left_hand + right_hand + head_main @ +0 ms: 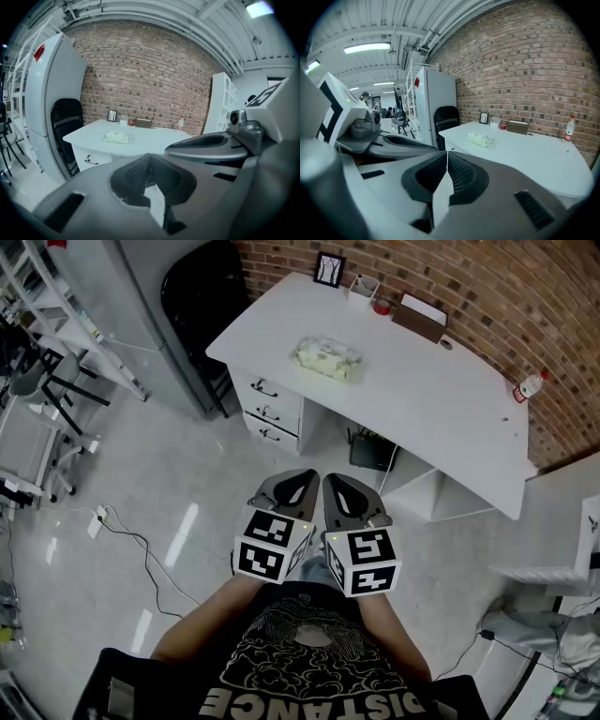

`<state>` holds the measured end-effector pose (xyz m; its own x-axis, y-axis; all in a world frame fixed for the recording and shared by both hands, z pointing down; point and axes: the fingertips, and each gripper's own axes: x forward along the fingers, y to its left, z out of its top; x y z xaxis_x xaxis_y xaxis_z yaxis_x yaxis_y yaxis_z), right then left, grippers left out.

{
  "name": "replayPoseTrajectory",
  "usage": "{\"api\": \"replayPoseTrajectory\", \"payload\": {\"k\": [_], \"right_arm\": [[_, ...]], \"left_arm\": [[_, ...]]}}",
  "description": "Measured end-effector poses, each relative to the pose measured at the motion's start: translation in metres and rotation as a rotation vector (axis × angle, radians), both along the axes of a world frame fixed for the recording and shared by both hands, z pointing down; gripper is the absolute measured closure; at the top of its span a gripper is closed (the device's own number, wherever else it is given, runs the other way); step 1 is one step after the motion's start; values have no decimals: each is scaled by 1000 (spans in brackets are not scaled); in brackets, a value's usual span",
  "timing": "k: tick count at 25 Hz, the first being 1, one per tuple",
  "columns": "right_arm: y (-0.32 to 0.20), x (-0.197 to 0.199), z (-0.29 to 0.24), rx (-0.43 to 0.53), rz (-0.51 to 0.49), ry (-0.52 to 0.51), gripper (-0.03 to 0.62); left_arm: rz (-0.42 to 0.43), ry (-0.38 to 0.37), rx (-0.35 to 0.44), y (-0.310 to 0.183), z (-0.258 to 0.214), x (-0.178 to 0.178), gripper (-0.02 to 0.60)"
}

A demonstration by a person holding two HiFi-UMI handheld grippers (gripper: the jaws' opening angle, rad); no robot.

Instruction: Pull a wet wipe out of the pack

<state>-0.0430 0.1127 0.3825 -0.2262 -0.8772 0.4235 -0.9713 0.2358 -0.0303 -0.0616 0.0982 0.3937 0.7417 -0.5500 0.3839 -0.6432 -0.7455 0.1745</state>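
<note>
The wet wipe pack (328,359), pale and crinkly, lies on the white desk (441,418), towards its left end. It also shows far off in the left gripper view as the pack (117,137) and in the right gripper view as the pack (480,139). My left gripper (298,476) and right gripper (336,482) hang side by side close to the person's chest, over the floor and well short of the desk. Each has its jaws shut with nothing between them, as seen at the left gripper (150,157) and the right gripper (447,153).
A black chair (202,287) and a grey cabinet (122,296) stand left of the desk. A picture frame (329,268), a cup (363,287), a brown box (419,320) and a bottle (530,386) line the brick wall. Drawers (272,409) sit under the desk. A cable (131,540) lies on the floor.
</note>
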Motion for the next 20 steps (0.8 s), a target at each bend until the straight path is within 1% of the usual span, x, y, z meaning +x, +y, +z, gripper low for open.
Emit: {"api": "replayPoseTrajectory", "payload": {"k": [9, 20], "right_arm": [[-45, 52, -1, -13, -25, -21, 575], [-80, 97, -1, -9, -80, -45, 576]], "left_arm": [[0, -35, 10, -43, -3, 53, 568], [-47, -56, 30, -77, -6, 96, 568]]}}
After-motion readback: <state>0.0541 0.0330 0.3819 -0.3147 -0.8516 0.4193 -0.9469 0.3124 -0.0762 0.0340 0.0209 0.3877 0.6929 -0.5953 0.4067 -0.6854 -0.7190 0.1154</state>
